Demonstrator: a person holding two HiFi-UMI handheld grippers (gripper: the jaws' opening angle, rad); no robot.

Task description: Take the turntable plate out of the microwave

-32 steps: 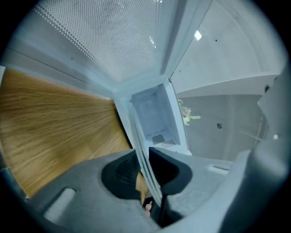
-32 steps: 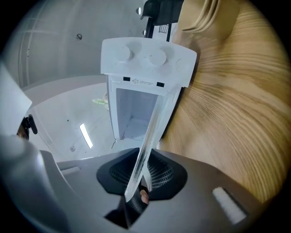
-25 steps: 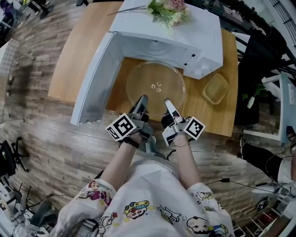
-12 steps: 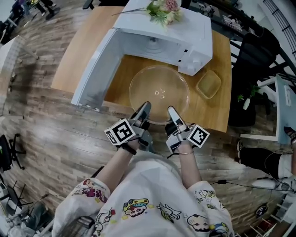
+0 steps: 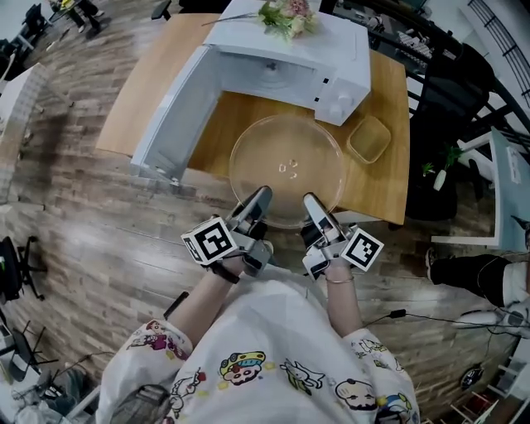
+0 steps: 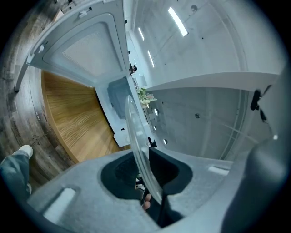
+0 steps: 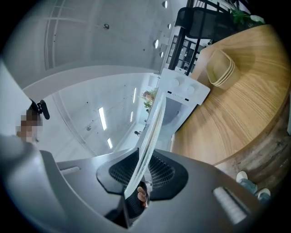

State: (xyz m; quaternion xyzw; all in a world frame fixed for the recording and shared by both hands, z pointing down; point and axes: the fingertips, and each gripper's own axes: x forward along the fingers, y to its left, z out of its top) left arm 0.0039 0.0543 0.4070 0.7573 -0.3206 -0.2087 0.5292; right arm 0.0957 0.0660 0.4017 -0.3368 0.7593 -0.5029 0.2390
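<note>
A: Left gripper [image 5: 257, 201], state?
B: Jaws narrow, clamped on the near rim of the turntable plate [image 5: 286, 164]. The left gripper view shows the glass edge-on, pinched between both pads.

A: Right gripper [image 5: 312, 207]?
B: Same. It is closed on that near rim, just right of the left gripper. The glass runs straight out from between its pads too.

A: Where is the plate?
B: Ahead of both grippers, spreading out flat from their tips. It is fully outside the microwave [image 5: 291, 51], which stands beyond the plate's far rim. The wooden table [image 5: 389, 195] lies under it. Whether the glass touches the wood, I cannot tell.

A: Door?
B: The door [image 5: 175, 112] is swung wide, ahead and left of the left gripper. The cavity opens toward the grippers.

A: Anything else close by?
B: A small tan container [image 5: 369, 138] ahead and right of the right gripper, just beside the plate's right rim and apart from it. Flowers [image 5: 286, 15] lie on top of the microwave, at its far side.
</note>
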